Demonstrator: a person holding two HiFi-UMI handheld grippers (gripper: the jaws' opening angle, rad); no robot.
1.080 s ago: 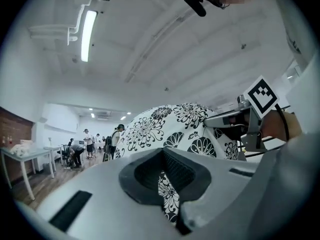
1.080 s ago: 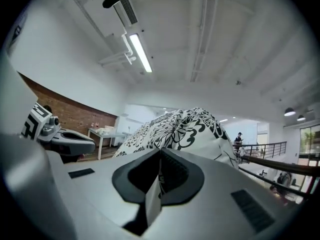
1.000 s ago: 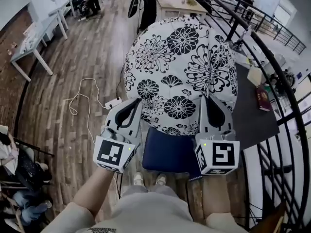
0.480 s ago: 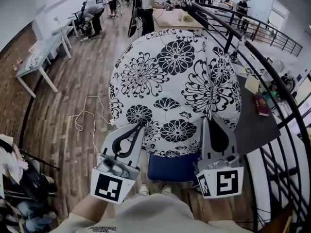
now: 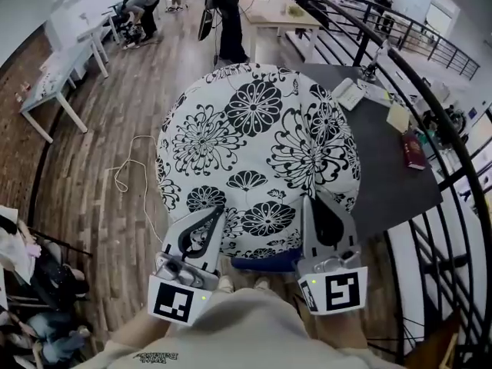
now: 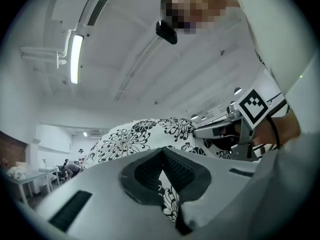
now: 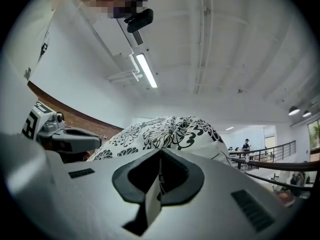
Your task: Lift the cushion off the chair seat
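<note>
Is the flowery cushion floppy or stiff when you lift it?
Probably puffy, not floppy: the cushion looks domed though held only by its near edge. Likely light, since the left gripper and right gripper pinch just thin fabric.

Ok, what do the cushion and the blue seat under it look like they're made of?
The cushion: apparently soft woven cloth, matte white with black flower print; it bulges and folds thin where the left gripper and right gripper pinch its edge. The chair seat: dark blue, matte, probably upholstery fabric, though only a sliver shows.
</note>
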